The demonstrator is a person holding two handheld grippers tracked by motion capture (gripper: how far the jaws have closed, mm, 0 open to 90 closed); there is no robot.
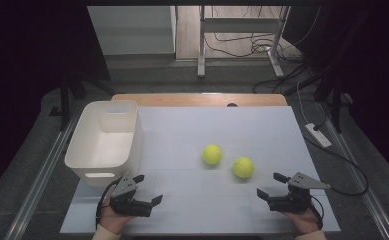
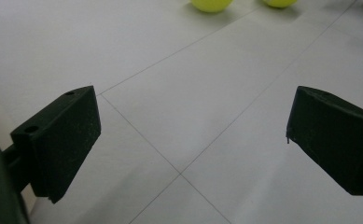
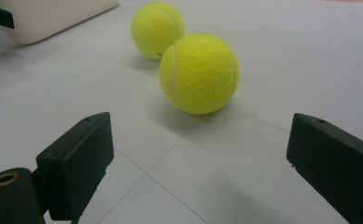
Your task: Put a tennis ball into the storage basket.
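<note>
Surface: white board [image 1: 192, 200] over a wooden table, faint seams crossing it.
Near ball: tennis ball [image 1: 243, 167], yellow-green, resting on the board just ahead and to the left of the right gripper [image 1: 273, 184]; large and centred in the right gripper view [image 3: 199, 73].
Far ball: second tennis ball [image 1: 212, 154], left of and a little behind the first, near it but, seen from above, not touching.
Bin: white plastic bin [image 1: 84, 150] at the board's left edge, nothing visible inside, just beyond the left gripper [image 1: 148, 188].
Right gripper: jaws spread wide, nothing between them, aimed at the near ball.
Left gripper: jaws spread wide over bare board [image 2: 188, 116], holding nothing; both balls sit far off at the top of its view.
Likely step: right gripper reaches for the near ball, probably to carry it to the bin.
Risk, rolling: a jaw tip nudging the ball before both pads meet it would send it rolling, possibly into the far ball.
Risk, off-centre pinch: closing above or below the ball's widest line could squeeze it out; the felt is springy.
Risk, carry: the bin is well apart from the right hand, across the board; a weak grip could drop the ball on the way.
Risk, bin rim: a low approach could knock the wall and shift the bin.
</note>
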